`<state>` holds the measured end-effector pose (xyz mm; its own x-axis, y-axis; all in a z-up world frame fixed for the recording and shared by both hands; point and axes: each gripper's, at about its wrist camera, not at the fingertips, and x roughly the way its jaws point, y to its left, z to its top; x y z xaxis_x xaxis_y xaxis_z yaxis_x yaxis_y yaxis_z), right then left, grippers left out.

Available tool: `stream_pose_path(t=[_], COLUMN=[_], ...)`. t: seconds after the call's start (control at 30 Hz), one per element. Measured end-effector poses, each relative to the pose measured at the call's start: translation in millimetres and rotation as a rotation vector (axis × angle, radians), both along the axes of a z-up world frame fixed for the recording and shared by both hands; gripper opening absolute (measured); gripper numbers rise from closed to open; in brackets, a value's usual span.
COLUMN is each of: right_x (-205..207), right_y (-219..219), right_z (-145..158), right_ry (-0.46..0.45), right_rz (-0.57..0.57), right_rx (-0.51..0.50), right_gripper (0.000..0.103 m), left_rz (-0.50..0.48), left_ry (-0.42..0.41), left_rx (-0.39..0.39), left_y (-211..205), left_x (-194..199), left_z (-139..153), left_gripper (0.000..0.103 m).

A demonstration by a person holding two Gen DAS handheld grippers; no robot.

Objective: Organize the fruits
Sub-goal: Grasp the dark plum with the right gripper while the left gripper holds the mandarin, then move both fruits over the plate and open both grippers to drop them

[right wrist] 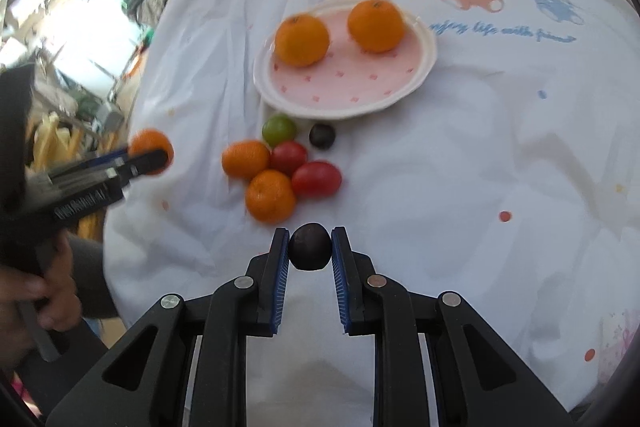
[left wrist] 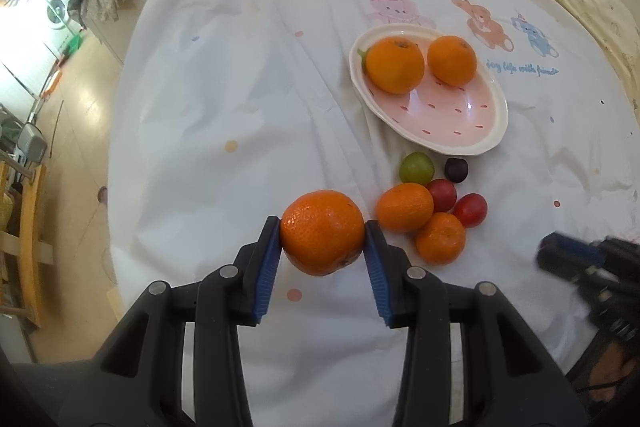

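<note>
Both tongs are loaded: the left gripper (left wrist: 322,231) has its blue pads pinched on a large orange (left wrist: 322,231), jaws only as wide as the fruit, while the right gripper (right wrist: 310,247) is nearly closed on a small dark plum-like fruit (right wrist: 310,247), gripped at its widest part. Each fruit looks clear of the white printed sheet (left wrist: 224,75), though how high is hard to judge.

Just beyond the tips lies the loose cluster: two small oranges (right wrist: 245,159), two red fruits (right wrist: 316,179), a green one (right wrist: 279,128) and another dark one (right wrist: 322,135), packed touching or nearly so. Past them sits the pink dotted plate (right wrist: 352,95), holding two oranges (right wrist: 302,41) at its far side, its near half bare.

To do this well, I would carry each fruit over the cluster, not through it, and lower it onto the bare near part of the plate before easing the pads apart, since round fruit will roll toward the rim. One gripper at a time seems wise; both heading for the same plate could meet above it.

Open sheet lies wide on the left and right of the plate, while the bed edge falls away at far left
</note>
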<state>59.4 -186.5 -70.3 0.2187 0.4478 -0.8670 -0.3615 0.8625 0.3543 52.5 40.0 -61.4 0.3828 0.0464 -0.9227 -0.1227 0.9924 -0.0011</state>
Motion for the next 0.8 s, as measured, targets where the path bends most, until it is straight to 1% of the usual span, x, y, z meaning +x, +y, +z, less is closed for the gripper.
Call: stream_pose_path(t=[0.23, 0.37, 0.47, 0.57, 0.67, 0.77, 0.8], right_x=[7, 16, 20, 18, 19, 27, 28], right_y=[-27, -42, -44, -40, -39, -46, -50], right_z=[32, 44, 42, 43, 38, 29, 28], right_ry=[-0.066, -0.105, -0.091, -0.098, -0.112, -0.083, -0.073], right_rz=[-0.095, -0.142, -0.157, -0.134, -0.124, -0.167, -0.190], right_rx=[0.102, 0.147, 0.161, 0.156, 0.118, 0.105, 0.117], right_gripper=[0.022, 0.022, 0.022, 0.022, 0.022, 0.022, 0.022], left_rz=[0.016, -0.005, -0.037, -0.052, -0.050, -0.063, -0.074], left_ry=[-0.042, -0.054, -0.065, -0.089, -0.109, -0.104, -0.081], left_rx=[0.010, 0.024, 0.038, 0.034, -0.015, -0.018, -0.021], left_y=[1, -8, -16, -23, -24, -25, -26], left_x=[-4, -2, -1, 0, 0, 2, 6], left_z=[7, 4, 3, 7, 15, 21, 21], left_gripper=[0.037, 0.037, 0.037, 0.037, 0.037, 0.037, 0.037])
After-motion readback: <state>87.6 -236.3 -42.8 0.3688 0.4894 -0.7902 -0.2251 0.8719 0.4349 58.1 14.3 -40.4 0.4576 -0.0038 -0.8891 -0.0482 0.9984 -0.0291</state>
